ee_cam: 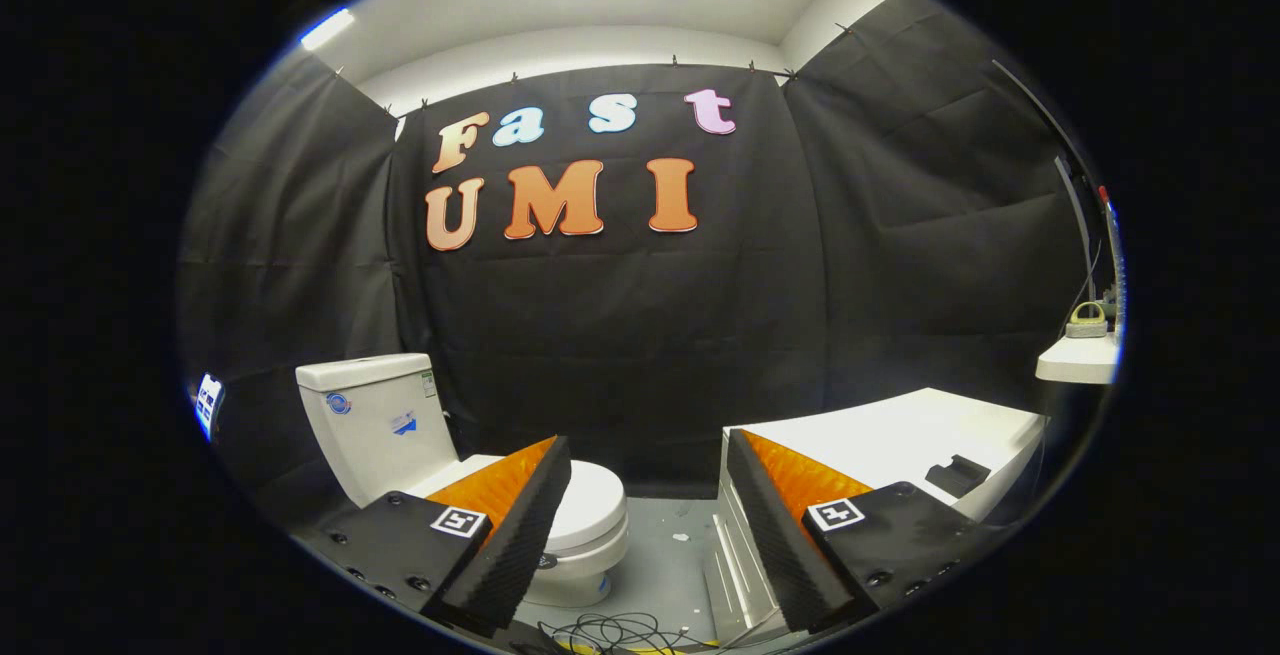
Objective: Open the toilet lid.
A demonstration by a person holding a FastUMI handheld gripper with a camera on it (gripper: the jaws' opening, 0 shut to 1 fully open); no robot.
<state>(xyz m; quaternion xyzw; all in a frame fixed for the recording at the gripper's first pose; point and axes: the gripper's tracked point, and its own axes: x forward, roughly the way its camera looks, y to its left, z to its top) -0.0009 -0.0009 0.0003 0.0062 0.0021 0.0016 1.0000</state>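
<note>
A white toilet stands on the floor beyond my left finger, its tank [372, 425] against the black cloth wall. Its lid [592, 497] lies flat and closed over the bowl, partly hidden behind my left finger [520, 525]. My gripper [648, 495] is held above and well short of the toilet, its jaws wide apart with nothing between them. The right finger [775, 525] sits in front of the white counter.
A white counter or cabinet [900, 435] stands to the right of the toilet, with a small dark object [958, 475] on it. A small white shelf [1078, 360] carries a grey item further right. Loose cables [620, 630] lie on the grey floor below the fingers.
</note>
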